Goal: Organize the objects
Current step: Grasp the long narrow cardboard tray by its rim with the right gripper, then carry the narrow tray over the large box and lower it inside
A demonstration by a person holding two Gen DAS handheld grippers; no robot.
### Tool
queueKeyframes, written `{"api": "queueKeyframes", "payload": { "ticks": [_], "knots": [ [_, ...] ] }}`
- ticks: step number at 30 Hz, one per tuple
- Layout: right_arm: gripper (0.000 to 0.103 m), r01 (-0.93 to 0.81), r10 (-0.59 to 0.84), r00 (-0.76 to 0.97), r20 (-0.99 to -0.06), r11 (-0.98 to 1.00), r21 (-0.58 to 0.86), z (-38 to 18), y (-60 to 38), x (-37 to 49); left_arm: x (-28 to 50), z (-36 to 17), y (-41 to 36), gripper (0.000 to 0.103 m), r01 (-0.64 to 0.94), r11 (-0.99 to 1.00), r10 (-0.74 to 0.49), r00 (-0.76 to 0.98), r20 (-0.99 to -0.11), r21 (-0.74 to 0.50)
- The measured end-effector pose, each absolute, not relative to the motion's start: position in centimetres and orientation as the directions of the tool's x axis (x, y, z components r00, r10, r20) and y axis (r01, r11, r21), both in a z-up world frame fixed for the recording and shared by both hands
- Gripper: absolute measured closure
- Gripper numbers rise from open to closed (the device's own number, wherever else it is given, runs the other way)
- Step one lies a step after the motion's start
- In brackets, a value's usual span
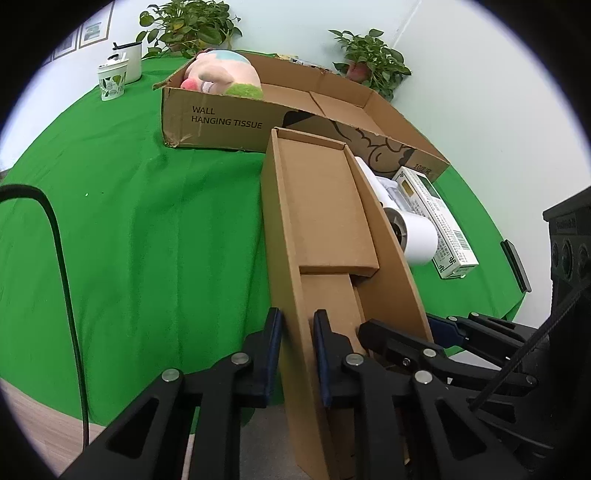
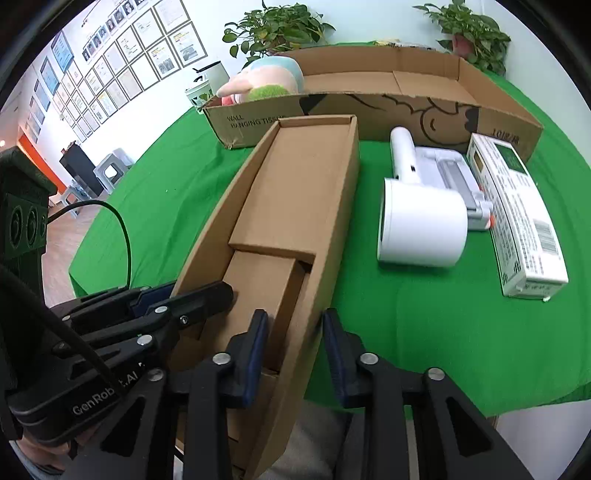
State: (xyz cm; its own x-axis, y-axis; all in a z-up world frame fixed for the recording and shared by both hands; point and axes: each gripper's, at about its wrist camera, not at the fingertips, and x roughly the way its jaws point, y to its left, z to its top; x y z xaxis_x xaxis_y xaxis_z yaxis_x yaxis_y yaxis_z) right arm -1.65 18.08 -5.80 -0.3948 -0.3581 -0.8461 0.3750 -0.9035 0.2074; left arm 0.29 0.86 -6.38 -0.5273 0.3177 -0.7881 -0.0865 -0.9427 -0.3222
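You have the long cardboard tray [image 2: 295, 206] by its near end, overhanging the counter [image 1: 147, 229] edge: left gripper [image 1: 297, 332] jaws clamp its left wall, right gripper [image 2: 295, 336] jaws its right wall, probably to carry it level toward the big open carton [image 2: 424, 107]. Green cloth covers the counter; potted plants [image 1: 192, 26] stand behind.

A long, open brown tray [image 1: 325, 206] is lying lengthwise on the green cloth, its near end overhanging the edge, with folded cardboard inserts inside. To its right, a white handheld appliance [image 2: 421, 218] and a white printed carton [image 2: 517, 214] are lying flat, side by side.
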Motion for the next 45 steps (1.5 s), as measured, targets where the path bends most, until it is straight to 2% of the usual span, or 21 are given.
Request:
{"api": "queueKeyframes", "payload": {
  "ticks": [8,17,29,35,45],
  "knots": [
    [0.079,0.375,-0.371,-0.409,-0.833,-0.901,0.217,-5.2,18.4,-1.4,0.7,-5.3,1.6,0.088,-0.078,-0.958,0.273,-0.542,-0.795,-0.276],
    [0.079,0.403,-0.426,-0.537,-0.728,-0.888,0.223,0.3,19.4,-1.3,0.0,0.6,2.5,0.088,-0.121,-0.968,0.242,-0.671,-0.701,-0.218],
    [0.079,0.365,-0.424,-0.667,-0.613,-0.903,0.228,7.8,20.9,-6.9,-6.0,7.3,3.8,0.088,-0.199,-0.965,0.261,-0.762,-0.592,-0.17],
    [0.079,0.364,-0.423,-0.668,-0.612,-0.903,0.226,10.1,20.0,-11.7,-10.9,9.0,3.3,0.088,-0.194,-0.965,0.262,-0.762,-0.593,-0.177],
    [0.079,0.393,-0.442,-0.569,-0.693,-0.887,0.243,11.5,16.2,-26.3,-21.7,9.3,1.9,0.087,-0.117,-0.973,0.222,-0.7,-0.678,-0.199]
  ]
}}
